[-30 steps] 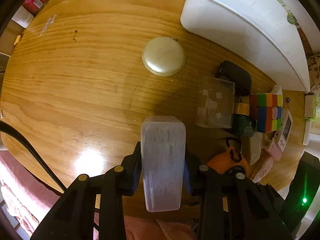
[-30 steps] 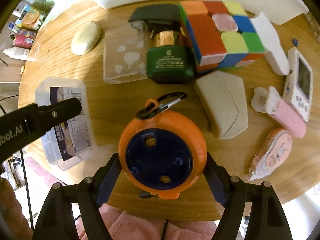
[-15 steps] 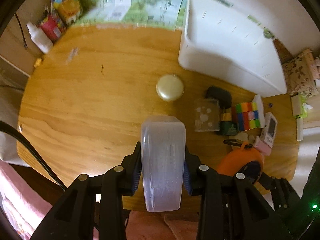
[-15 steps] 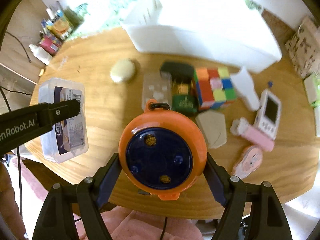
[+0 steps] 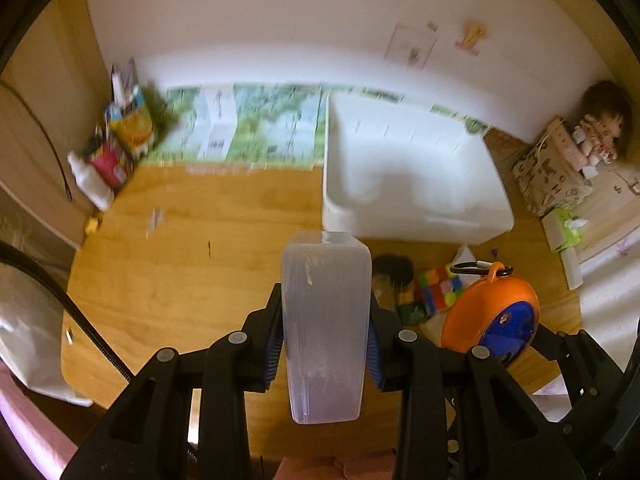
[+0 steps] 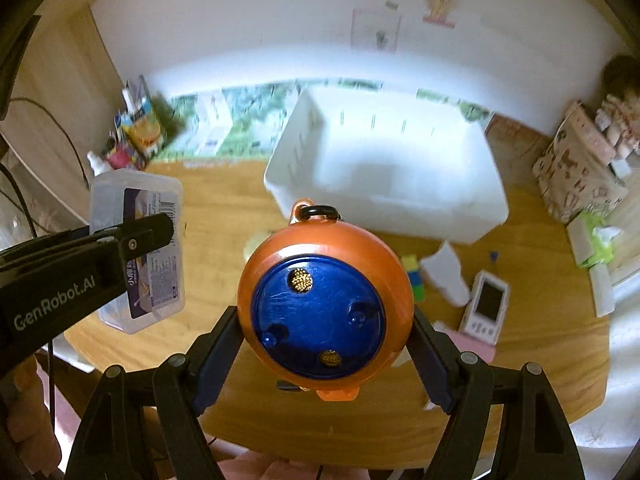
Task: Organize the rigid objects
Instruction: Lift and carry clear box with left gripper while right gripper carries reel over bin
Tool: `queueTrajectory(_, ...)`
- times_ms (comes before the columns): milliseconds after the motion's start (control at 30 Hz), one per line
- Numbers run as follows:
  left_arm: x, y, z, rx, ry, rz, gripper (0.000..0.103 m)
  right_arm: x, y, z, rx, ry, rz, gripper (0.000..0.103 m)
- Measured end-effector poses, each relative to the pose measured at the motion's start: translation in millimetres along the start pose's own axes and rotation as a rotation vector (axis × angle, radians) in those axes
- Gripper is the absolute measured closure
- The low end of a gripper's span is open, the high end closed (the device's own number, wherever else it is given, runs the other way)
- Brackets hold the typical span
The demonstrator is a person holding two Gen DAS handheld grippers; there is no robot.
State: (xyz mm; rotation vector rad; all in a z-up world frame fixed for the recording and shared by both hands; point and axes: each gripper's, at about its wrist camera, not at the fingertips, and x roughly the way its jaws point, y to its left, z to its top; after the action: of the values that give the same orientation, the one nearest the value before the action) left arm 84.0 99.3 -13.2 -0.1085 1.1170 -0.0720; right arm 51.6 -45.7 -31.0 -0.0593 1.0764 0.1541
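Note:
My left gripper (image 5: 326, 344) is shut on a clear plastic box (image 5: 325, 320) and holds it high above the round wooden table (image 5: 168, 280). The box also shows in the right wrist view (image 6: 138, 248), with a printed label. My right gripper (image 6: 324, 336) is shut on an orange round device with a blue face (image 6: 324, 304) and a black carabiner; it also shows in the left wrist view (image 5: 492, 316). A large white bin (image 5: 408, 184) stands at the back of the table, seen too in the right wrist view (image 6: 384, 168).
On the table lie a colour cube (image 5: 438, 290), a black item (image 5: 390, 268), a white handheld device (image 6: 486, 304), a pink item (image 6: 468, 340) and a white block (image 6: 446, 272). Packets and bottles (image 5: 116, 148) stand at the back left. Boxes (image 5: 552, 172) sit at the right.
Both grippers have risen well above the table with their objects, and the views have tilted up toward the white bin and the wall.

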Motion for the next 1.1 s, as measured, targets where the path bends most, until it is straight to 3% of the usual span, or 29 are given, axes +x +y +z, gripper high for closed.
queueTrajectory(300, -18, -16, 36, 0.063, -0.135, 0.005, 0.066, -15, -21, 40, 0.01, -0.106, -0.007, 0.023)
queueTrajectory(467, -11, -26, 59, 0.073, -0.164, -0.02, 0.066, -9, -40, 69, 0.015, -0.162, -0.006, 0.023)
queueTrajectory(900, 64, -55, 107, 0.091, -0.19, -0.119, 0.066, 65, -80, 111, 0.003, -0.175, 0.017, 0.023)
queueTrajectory(1100, 99, -59, 115, 0.113, -0.242, -0.121, 0.066, 106, -97, 120, 0.029, -0.154, 0.027, 0.023)
